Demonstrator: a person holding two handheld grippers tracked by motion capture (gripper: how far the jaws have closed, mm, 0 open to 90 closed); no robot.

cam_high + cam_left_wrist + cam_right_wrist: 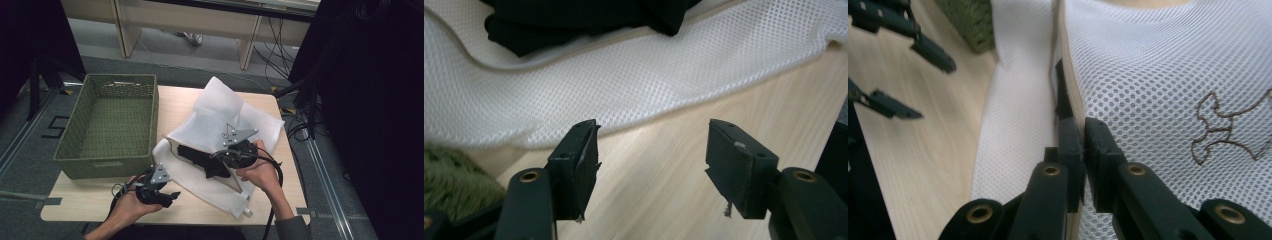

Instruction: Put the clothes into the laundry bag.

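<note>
High view: white mesh bag point(220, 125) lies on the surface point(90, 200) beside a green basket point(107, 125), black cloth point(202, 160) inside. Right gripper view: right tongs point(1083, 132) clamp the bag's edge. Left gripper view: left tongs point(651, 150) gape, empty.

Green woven basket point(110, 125), wooden table point(90, 200)

The high view looks down on the bench point(90, 200) from above; both tool views sit low and close, sharing the white mesh bag point(220, 117).
</note>
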